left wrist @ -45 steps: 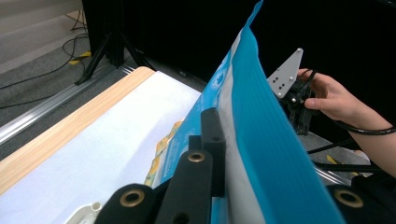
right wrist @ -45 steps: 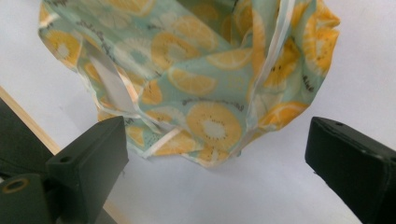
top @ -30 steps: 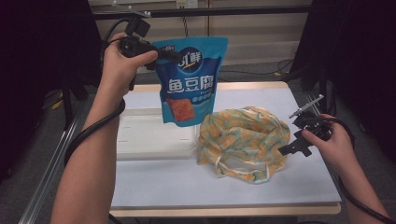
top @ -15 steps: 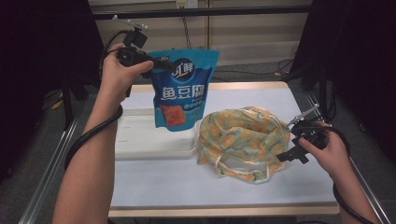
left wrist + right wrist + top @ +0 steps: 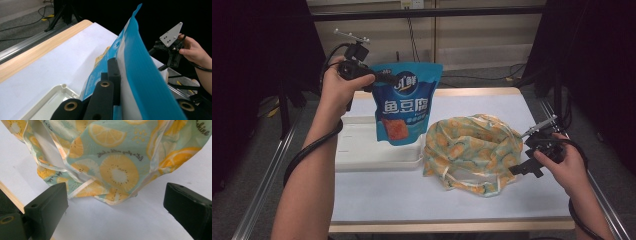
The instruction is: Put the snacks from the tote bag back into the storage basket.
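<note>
Snack bag point(image 5: 406, 107): blue pouch hanging upright from its top left corner, above the white tray point(image 5: 362, 150) and the far left part of the desk point(image 5: 412, 200), just left of the cloth bag point(image 5: 472, 150).
Hidden on the snack bag: in the left gripper view its printed front is seen edge-on and bowed, so the lettering cannot be read there; its lower end is cut off by the frame.
Hidden on the tray: the pouch covers part of its right half in the high view; what lies inside cannot be made out.
Cloth bag: crumpled heap with a lemon print; whether its mouth stands open is hard to tell; its top is cut off in the right gripper view.
Left gripper point(image 5: 379, 78): raised at the far left, held level and pointing right, forearm stretched up from the bottom edge; fingers point(image 5: 113, 75) clamped on the pouch's top edge.
Right gripper point(image 5: 517, 167): low at the desk's right edge, hand wrapped around it, aimed left at the cloth bag; fingers point(image 5: 47, 207) wide apart, nothing between them, the cloth just beyond their tips.
</note>
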`<state>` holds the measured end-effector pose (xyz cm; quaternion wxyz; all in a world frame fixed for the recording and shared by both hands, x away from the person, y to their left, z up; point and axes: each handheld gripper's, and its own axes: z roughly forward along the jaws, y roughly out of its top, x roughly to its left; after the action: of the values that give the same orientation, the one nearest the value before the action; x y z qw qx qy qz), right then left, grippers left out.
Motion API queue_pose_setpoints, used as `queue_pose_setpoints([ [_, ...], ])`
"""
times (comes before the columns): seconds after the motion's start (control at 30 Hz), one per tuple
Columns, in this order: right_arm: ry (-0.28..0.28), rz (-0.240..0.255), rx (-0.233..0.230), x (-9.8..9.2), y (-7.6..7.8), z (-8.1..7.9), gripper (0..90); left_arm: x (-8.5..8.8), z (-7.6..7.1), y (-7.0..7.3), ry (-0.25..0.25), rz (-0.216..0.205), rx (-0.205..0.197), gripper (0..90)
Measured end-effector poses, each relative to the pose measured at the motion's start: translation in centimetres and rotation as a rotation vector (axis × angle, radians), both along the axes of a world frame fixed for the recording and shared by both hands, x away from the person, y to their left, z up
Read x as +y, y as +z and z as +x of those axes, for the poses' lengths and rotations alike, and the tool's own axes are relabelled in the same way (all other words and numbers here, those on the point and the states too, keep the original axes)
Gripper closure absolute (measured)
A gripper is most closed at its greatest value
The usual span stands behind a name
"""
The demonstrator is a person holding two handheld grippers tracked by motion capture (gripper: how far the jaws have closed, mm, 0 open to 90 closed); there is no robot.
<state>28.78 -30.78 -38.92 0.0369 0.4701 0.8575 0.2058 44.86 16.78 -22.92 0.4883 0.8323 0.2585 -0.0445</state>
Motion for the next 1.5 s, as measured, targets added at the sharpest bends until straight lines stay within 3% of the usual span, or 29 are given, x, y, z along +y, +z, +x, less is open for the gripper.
queue_pose_setpoints([
  [0.13, -0.006, -0.019, 0.004, -0.2, 0.1, 0.0, 5.4, 0.6, -0.1, -0.7, -0.006, 0.015, 0.012, 90.0],
  [0.2, -0.001, -0.022, -0.015, -0.2, 0.1, 0.0, 5.4, 0.9, 0.0, -1.2, -0.002, 0.014, 0.018, 90.0],
  [0.37, -0.005, -0.017, -0.004, 0.0, 0.0, 0.0, 5.3, 1.3, 0.0, -2.5, -0.027, 0.014, 0.02, 90.0],
  [0.67, 0.009, -0.02, 0.009, 0.5, -0.4, 0.1, 5.5, 1.7, -0.3, -5.1, -0.026, 0.035, 0.042, 90.0],
  [0.77, 0.015, -0.011, 0.016, 0.5, -0.6, 0.1, 5.5, 1.8, -0.3, -6.1, -0.03, 0.034, 0.051, 90.0],
  [0.87, 0.007, -0.014, 0.016, 0.3, -0.7, 0.0, 5.5, 2.3, -0.4, -6.9, -0.02, -0.004, 0.062, 90.0],
  [1.0, 0.01, -0.015, 0.015, 0.2, -0.8, -0.2, 5.5, 3.0, -0.6, -7.2, -0.019, -0.005, 0.066, 90.0],
  [1.17, 0.007, -0.009, 0.011, 0.0, -0.8, -0.3, 5.6, 3.6, -1.2, -7.2, -0.02, 0.035, 0.059, 90.0],
  [1.37, -0.007, -0.006, 0.011, -0.2, -0.6, -0.6, 5.7, 4.4, -1.9, -7.2, 0.011, 0.081, 0.069, 87.5],
  [1.43, -0.012, -0.003, 0.019, -0.1, -0.7, -0.7, 5.7, 4.7, -2.1, -7.2, 0.037, 0.09, 0.051, 83.2],
  [1.5, 0.0, -0.008, 0.016, -0.1, -0.8, -0.7, 5.7, 4.8, -2.5, -7.1, 0.044, 0.126, 0.031, 79.1],
])
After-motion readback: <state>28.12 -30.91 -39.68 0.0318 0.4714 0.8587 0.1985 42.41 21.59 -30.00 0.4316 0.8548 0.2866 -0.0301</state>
